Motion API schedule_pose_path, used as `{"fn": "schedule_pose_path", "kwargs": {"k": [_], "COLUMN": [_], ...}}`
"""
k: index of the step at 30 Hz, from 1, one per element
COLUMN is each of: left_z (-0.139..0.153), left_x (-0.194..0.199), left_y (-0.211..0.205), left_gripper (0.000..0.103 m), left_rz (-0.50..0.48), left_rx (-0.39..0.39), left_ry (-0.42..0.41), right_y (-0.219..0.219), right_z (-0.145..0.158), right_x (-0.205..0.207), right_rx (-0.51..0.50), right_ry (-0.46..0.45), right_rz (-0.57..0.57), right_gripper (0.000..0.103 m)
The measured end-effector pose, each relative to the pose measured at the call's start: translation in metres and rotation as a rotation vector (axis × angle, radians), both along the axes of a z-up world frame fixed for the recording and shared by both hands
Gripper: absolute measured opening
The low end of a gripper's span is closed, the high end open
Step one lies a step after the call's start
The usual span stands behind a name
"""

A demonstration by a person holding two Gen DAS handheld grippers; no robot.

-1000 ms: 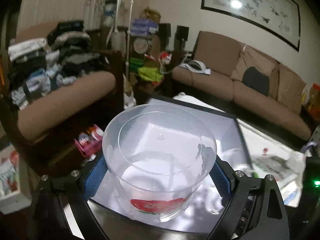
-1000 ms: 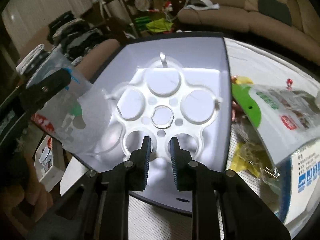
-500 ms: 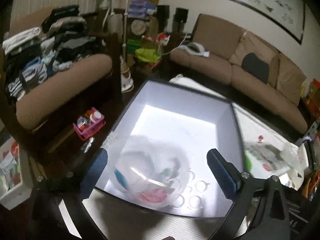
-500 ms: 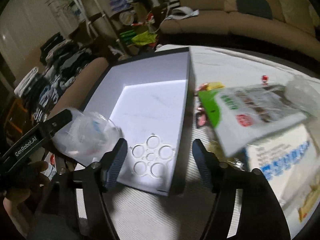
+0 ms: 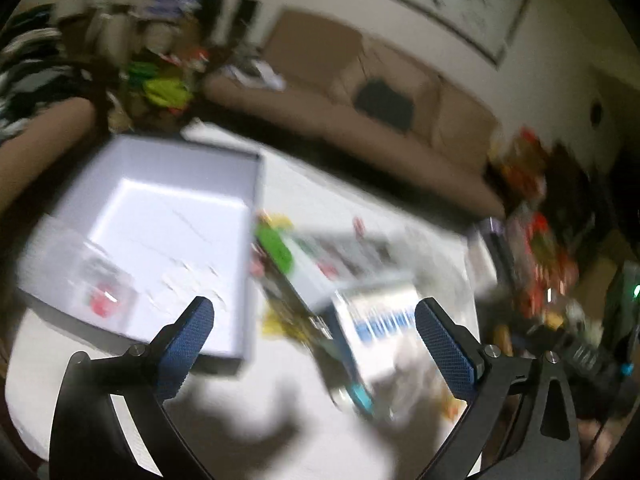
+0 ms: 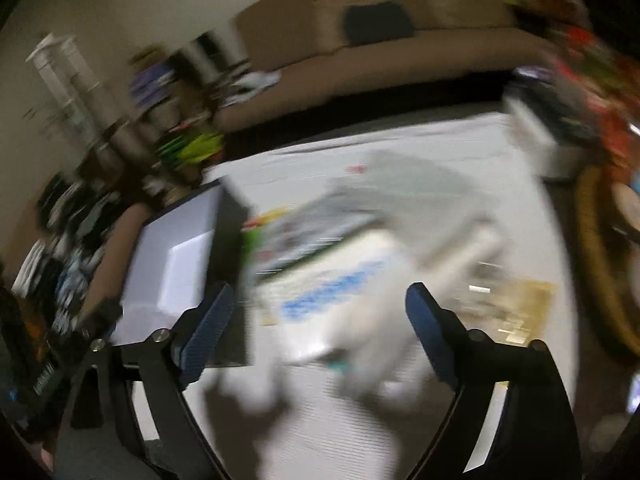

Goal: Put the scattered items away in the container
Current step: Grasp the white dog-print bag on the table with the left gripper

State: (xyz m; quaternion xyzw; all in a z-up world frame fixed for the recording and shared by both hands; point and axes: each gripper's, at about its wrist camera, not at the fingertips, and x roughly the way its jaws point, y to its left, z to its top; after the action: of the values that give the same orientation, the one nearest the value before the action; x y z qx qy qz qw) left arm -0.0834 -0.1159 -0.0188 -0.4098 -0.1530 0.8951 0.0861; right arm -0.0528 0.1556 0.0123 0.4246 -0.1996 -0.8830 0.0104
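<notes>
Now clear cup (image 5: 102, 284) in box (image 5: 248, 184), blurry

Open white box (image 5: 168, 216) with bare floor at its far half, clear cup (image 5: 100, 284) in near-left corner; heaped packets (image 5: 360, 292) crowding the table (image 5: 280, 412) just right; bare cloth nearest.
</notes>
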Motion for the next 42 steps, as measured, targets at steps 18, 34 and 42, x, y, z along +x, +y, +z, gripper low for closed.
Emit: {"fn": "schedule_pose_path", "kwargs": {"k": [18,34,42], "left_z": [-0.113,0.043,0.022], "left_x": [-0.018,0.029,0.034], "left_y": [0.197,0.103,0.087], "left_gripper": [0.099,0.008,0.008], "left_rz": [-0.288,-0.514,-0.352], "left_rx": [-0.589,0.322,0.002], "left_ry": [-0.188,0.125,0.048], "right_y": [0.149,0.188,0.145], "right_z": [-0.077,-0.086,-0.104], "right_x": [0.027,0.038,0.012], "right_rx": [-0.249,-0.415,-0.461], "right_ry": [-0.174,-0.083,-0.159], "right_rz": [-0.279,-0.322,-0.189], "right_gripper": [0.094,0.094,0.094]}}
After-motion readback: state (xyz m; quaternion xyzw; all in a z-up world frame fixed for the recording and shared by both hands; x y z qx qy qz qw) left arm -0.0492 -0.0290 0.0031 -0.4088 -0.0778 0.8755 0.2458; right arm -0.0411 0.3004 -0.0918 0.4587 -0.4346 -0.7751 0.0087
